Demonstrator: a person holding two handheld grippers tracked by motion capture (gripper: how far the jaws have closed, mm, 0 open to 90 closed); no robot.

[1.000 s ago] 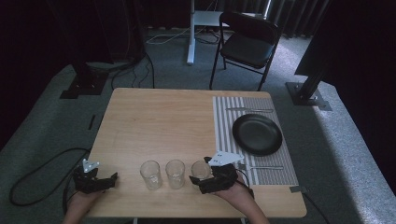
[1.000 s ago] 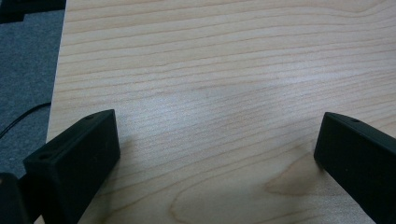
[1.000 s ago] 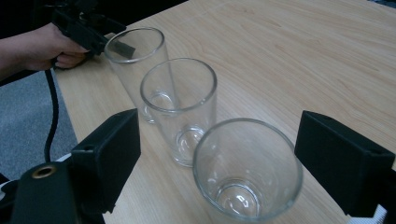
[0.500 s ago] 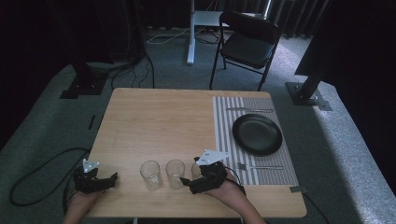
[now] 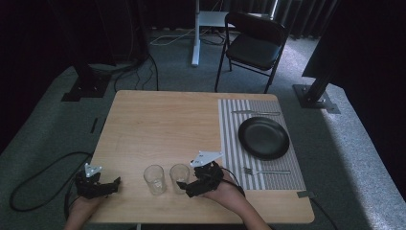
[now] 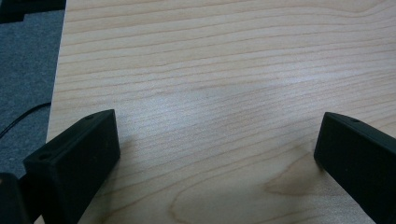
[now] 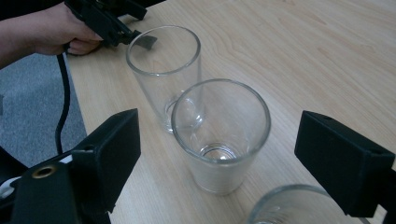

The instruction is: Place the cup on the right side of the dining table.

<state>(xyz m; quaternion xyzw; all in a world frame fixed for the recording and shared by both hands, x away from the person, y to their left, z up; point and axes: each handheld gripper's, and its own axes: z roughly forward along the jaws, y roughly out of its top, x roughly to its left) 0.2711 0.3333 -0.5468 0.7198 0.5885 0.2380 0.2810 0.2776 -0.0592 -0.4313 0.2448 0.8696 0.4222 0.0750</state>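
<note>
Standing upright near the front edge of the pale wooden surface (image 5: 163,124), three clear glasses are being seen, smooth, round and slightly wider at the rim. The middle glass (image 7: 219,135) is being framed between the wide-apart black jaws of the right gripper (image 7: 219,154), which is being held open around it without touching it. Just behind it, the far glass (image 7: 163,70) is standing, and these two are near each other but apart. The rim of the near glass (image 7: 299,207) is being shown at the bottom edge of the right gripper view. All three are empty. The left gripper (image 6: 215,149) is being held open too, its blocky matte jaws spread over bare wood grain, at the front left corner of the surface. On the right, a striped placemat (image 5: 230,124) is lying flat, and a round black plate (image 5: 264,138) is resting on it, empty, with a metal fork (image 5: 266,171) beside it.
</note>
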